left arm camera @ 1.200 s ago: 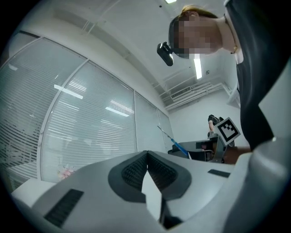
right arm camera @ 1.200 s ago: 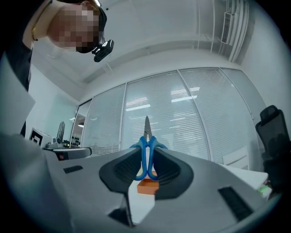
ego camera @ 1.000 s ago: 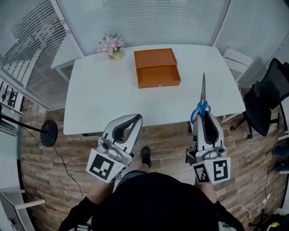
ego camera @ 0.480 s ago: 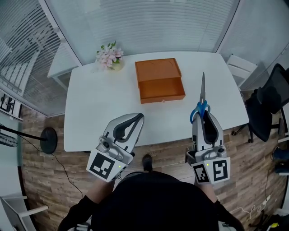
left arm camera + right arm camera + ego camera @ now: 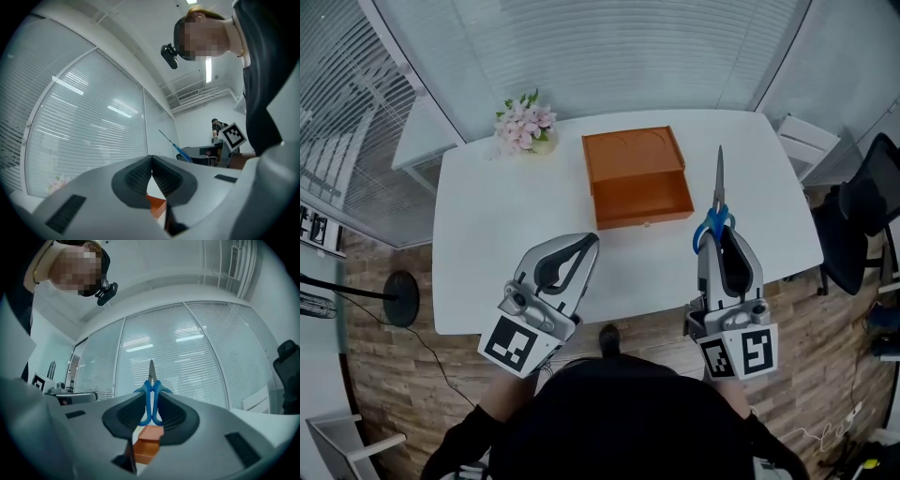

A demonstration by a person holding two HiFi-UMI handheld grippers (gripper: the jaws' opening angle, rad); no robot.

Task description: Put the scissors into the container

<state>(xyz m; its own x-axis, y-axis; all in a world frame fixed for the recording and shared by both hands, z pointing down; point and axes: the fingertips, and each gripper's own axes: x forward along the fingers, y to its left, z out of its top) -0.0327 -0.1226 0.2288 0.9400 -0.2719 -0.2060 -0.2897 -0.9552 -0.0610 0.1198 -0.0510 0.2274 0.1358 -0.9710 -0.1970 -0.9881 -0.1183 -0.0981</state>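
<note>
**Scissors held in the right jaws, beside the open box**

The right gripper (image 5: 718, 236) (image 5: 150, 398) is clamped on the scissors (image 5: 718, 192) (image 5: 151, 392). The blue handles sit between the two pads. The shiny blade sticks out past the jaw tips and points to the far side of the table (image 5: 502, 234).

The orange box (image 5: 645, 214) (image 5: 146, 447) stands open in the middle of the table, with its lid flat behind it. In the head view it lies to the left of the blade, near it but not touching.

The left gripper (image 5: 585, 243) (image 5: 151, 161) hangs over the near edge of the table. Its jaws are pressed together with nothing in them.

Pink flowers (image 5: 525, 124) stand at the far left corner, well apart from the box. A black chair (image 5: 862, 202) stands to the right of the table.
</note>
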